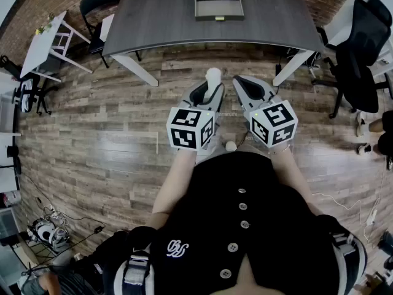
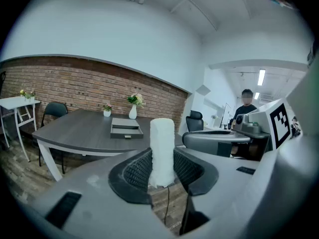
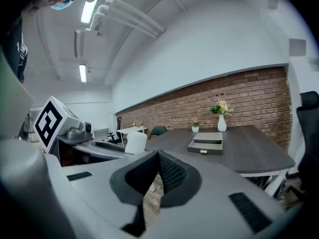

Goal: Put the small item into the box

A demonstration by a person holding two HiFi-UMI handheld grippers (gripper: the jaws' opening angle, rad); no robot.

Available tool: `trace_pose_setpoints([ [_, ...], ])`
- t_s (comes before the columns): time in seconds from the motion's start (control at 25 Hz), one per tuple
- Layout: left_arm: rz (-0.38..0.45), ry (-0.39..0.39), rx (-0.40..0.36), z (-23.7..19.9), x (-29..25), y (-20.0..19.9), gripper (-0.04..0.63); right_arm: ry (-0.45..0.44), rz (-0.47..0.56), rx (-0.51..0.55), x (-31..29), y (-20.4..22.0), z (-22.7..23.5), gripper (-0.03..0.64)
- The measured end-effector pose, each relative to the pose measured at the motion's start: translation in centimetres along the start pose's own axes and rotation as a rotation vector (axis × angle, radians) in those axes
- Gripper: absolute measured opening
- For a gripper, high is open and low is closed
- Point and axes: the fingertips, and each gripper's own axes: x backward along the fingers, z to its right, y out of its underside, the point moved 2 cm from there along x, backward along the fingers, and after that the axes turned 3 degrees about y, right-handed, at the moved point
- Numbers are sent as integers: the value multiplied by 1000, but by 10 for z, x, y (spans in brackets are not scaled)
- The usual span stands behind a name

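Note:
A white fuzzy cylinder (image 2: 162,151) stands upright between the jaws of my left gripper (image 2: 162,176), which is shut on it. In the head view the same cylinder (image 1: 213,78) sticks out past the left gripper (image 1: 207,97). My right gripper (image 3: 155,176) is shut with its pads touching and nothing between them; it shows beside the left one (image 1: 249,91). The grey box (image 1: 218,0) with a small brass-handled drawer lies on the dark table (image 1: 159,17) ahead, also seen as the box (image 2: 126,127) and box (image 3: 207,143). Both grippers hang over the wood floor, short of the table.
Black office chairs (image 1: 362,54) stand at the right, another chair (image 1: 98,5) at the table's left end, and a white side table (image 1: 46,45) farther left. A vase with flowers (image 3: 221,118) sits on the table. A person (image 2: 246,103) stands in the distance. Cables (image 1: 49,226) lie on the floor.

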Motion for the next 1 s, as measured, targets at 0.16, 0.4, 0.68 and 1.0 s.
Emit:
trace_pose_setpoints([
  [0.16, -2, 20, 2, 2, -3, -1, 126, -1, 1, 7, -2, 0, -1, 0],
  [0.4, 4, 37, 0, 3, -6, -3, 126, -6, 0, 7, -4, -1, 3, 0],
  [0.68, 22, 39, 19, 4, -10, -7, 126, 5, 25, -66, -3, -1, 13, 0],
  [1.0, 23, -36, 40, -7, -28, -9, 126, -23, 7, -48, 0, 7, 38, 0],
])
